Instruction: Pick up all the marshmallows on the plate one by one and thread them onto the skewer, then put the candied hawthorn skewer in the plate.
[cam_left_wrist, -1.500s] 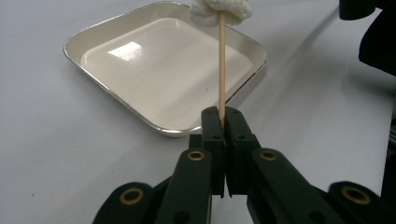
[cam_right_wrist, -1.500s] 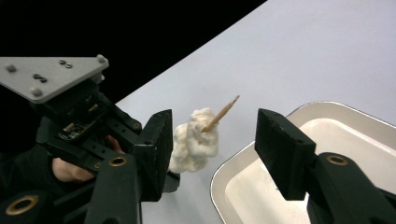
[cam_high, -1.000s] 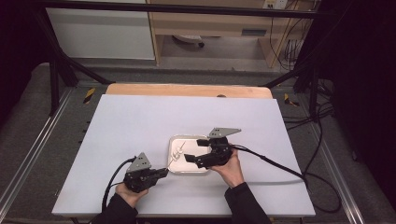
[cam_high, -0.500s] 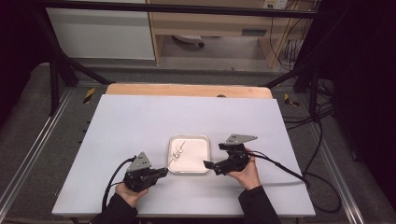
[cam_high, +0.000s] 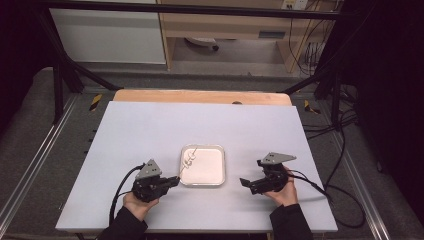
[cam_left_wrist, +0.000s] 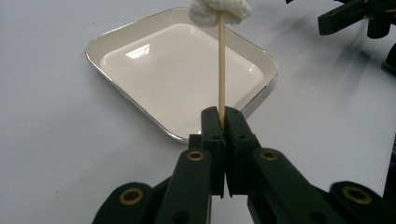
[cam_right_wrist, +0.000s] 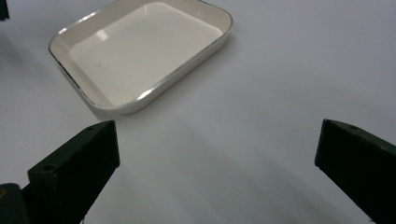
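White tabletop (cam_high: 150, 130), dark surrounds. My left gripper (cam_left_wrist: 223, 122) clamps a thin wooden skewer (cam_left_wrist: 221, 65), keeping its white lump (cam_left_wrist: 219, 11) above the cream rectangular tray (cam_left_wrist: 140, 32). My right gripper (cam_high: 245, 182), jaws just opened wide and empty, sits beside it.

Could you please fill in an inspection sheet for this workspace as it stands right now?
Surface: white table top, bare around the tray; wooden strip along its far edge.
Job's things: cream tray lying flat; wooden skewer with a white lump on its far end, held above the tray.
Clutter: nothing seen.
Grippers: left gripper shut on the skewer; right gripper open and empty, to the right of the tray, jaws just opened wider.
Cables: one trails from each gripper; more hang at the right of the table.
Surroundings: dark frame posts, shelving behind.
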